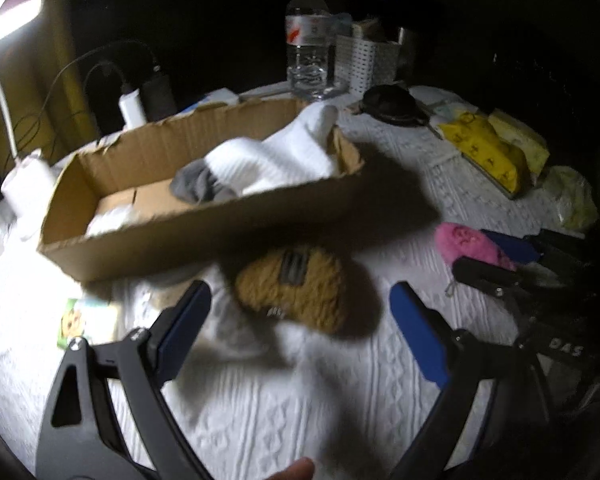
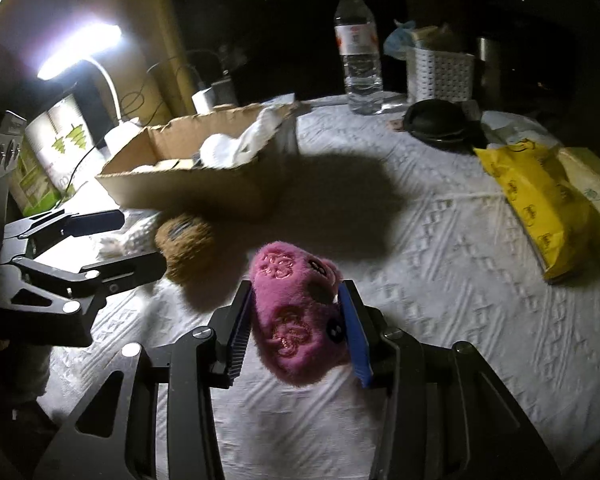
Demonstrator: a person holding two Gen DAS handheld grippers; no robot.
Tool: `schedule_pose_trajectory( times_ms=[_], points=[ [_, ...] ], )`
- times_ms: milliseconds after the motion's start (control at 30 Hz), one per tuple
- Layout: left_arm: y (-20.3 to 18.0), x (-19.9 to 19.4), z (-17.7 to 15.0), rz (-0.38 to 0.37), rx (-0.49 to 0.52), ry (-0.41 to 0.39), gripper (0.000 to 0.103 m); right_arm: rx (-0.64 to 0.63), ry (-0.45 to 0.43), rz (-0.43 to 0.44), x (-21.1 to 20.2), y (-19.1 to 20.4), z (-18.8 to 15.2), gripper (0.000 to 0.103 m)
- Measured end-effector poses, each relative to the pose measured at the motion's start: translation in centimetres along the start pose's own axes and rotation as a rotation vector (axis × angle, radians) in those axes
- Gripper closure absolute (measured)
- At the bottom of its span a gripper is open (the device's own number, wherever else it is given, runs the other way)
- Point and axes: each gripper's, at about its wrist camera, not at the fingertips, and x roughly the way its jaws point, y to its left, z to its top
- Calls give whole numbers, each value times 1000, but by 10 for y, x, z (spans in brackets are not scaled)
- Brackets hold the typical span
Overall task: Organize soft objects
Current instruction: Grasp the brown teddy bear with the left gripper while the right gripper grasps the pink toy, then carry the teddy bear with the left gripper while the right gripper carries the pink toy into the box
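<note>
Now | pink plush toy [image 2: 296,312]: fuzzy, embroidered swirls, dark button spots

Socks [image 1: 268,160] lie in the box [image 1: 204,236], plush toy [image 1: 296,288] before it.

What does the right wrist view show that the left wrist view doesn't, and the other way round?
Only the right wrist view: the right gripper, its jaws pressed on the pink plush toy, plus the lit desk lamp. Only the left wrist view: the left gripper, jaws wide and empty, before the tan fuzzy toy, and a grey-toed white sock in the cardboard box. Both: box, both toys, clear water bottle, yellow packet.
</note>
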Motion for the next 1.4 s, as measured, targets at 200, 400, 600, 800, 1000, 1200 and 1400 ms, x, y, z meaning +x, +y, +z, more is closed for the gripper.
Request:
schedule_pose_trajectory(
  times_ms=[200,400,600,800,1000,1200,1400],
  points=[
    [-5,37,11,80,53,60,11,29,-2,-4,0,-18,0,58],
    [-4,47,11,89,75,65,13,54,-3,-11,-1,-29,-1,58],
    [-10,43,6,54,103,66,51,46,-18,-19,-9,-23,1,58],
    [-4,24,-2,-20,66,45,56,31,-43,-33,-21,-10,6,58],
    [5,-6,-11,-53,29,-2,56,-4,-56,-41,-29,10,11,58],
    [23,-35,-16,-52,6,-55,56,-38,-66,-44,-31,34,17,58],
    [43,-56,-17,-67,-27,-93,56,-59,-87,-35,-34,57,23,58]
  ],
)
